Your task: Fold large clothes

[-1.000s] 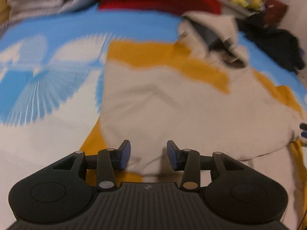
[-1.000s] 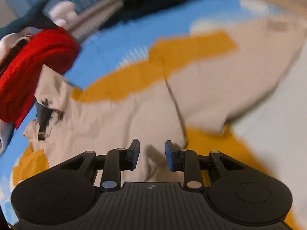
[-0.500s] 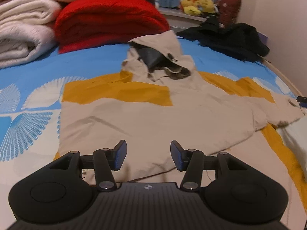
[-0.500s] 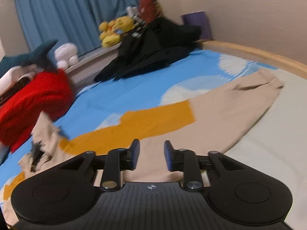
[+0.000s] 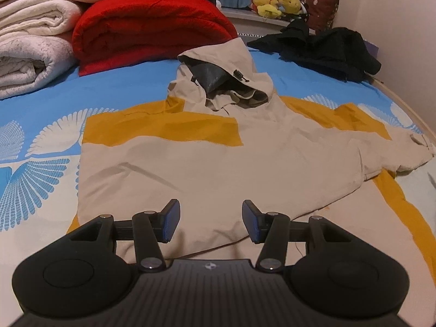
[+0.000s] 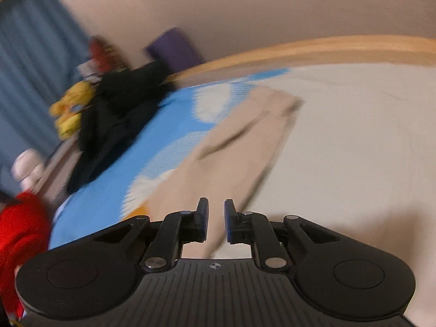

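Observation:
A beige and mustard hooded jacket lies spread on the bed, hood at the far end, one sleeve folded across the body and the other sleeve out to the right. My left gripper is open and empty, just above the jacket's near hem. My right gripper is open by a narrow gap and empty, above the jacket's beige sleeve. The right wrist view is blurred.
A red blanket and folded white bedding are piled at the far left. A black garment and yellow plush toys lie at the far right by the wall. A wooden bed rail runs behind the sleeve.
The left gripper has pulled back and levelled, and its jaws have opened wider. The right gripper has swung right toward the sleeve and bed rail, and its jaws have narrowed.

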A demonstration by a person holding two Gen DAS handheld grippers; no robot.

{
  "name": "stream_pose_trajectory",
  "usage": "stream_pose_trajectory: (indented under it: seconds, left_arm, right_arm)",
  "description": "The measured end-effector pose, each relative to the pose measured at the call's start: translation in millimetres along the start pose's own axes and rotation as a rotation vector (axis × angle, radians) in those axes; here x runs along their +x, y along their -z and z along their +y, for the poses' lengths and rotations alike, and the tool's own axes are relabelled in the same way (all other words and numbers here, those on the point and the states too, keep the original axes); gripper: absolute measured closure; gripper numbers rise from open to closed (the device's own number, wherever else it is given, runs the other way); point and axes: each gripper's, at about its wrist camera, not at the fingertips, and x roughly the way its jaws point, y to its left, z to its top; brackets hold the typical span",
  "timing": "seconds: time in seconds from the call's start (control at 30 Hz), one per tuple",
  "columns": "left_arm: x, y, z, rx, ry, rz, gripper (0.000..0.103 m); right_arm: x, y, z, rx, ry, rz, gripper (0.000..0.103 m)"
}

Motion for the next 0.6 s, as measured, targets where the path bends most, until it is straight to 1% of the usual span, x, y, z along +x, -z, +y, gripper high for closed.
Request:
stream_pose_trajectory:
  seconds: [0.13, 0.17, 0.2, 0.23, 0.27, 0.3, 0.33, 0.37, 0.4, 0.47, 0.57, 0.6]
  left_arm:
    - [4, 1, 1, 0.011, -0.005, -0.001, 0.047]
    - [5, 1, 1, 0.012, -0.007, 0.001, 0.047]
    - [6, 1, 1, 0.013, -0.010, 0.001, 0.047]
    - [7, 2, 2, 0.014, -0.012, 0.002, 0.047]
    - [8, 2, 2, 0.016, -0.014, 0.003, 0.047]
    - [8, 3, 3, 0.021, -0.015, 0.006, 0.047]
    - [9, 3, 3, 0.026, -0.017, 0.007, 0.047]
    - [9, 4, 3, 0.032, -0.019, 0.007, 0.047]
    - [9, 4, 3, 0.040, -0.022, 0.006, 0.047]
    - [9, 4, 5, 0.046, -0.029, 0.002, 0.047]
    - [8, 3, 8, 0.045, -0.030, -0.003, 0.047]
    - [7, 3, 9, 0.047, -0.031, -0.005, 0.047]
  right_arm:
    - [24, 0, -14, 0.061, 0.003, 0.002, 0.088]
    - [32, 0, -17, 0.087, -0.013, 0.005, 0.085]
    - [41, -1, -18, 0.099, -0.034, 0.012, 0.079]
    - [54, -2, -18, 0.090, -0.052, 0.032, 0.075]
    - [62, -4, -16, 0.074, -0.063, 0.053, 0.064]
    - [73, -5, -15, 0.054, -0.058, 0.073, 0.060]
    - [79, -6, -15, 0.049, -0.033, 0.077, 0.060]
    - [85, -6, -18, 0.065, 0.004, 0.076, 0.060]
    - [89, -7, -22, 0.096, 0.023, 0.077, 0.060]
    - [97, -9, -29, 0.150, -0.002, 0.059, 0.060]
    - [109, -16, -23, 0.143, -0.002, 0.054, 0.061]
    - [112, -20, -20, 0.143, 0.011, 0.054, 0.066]
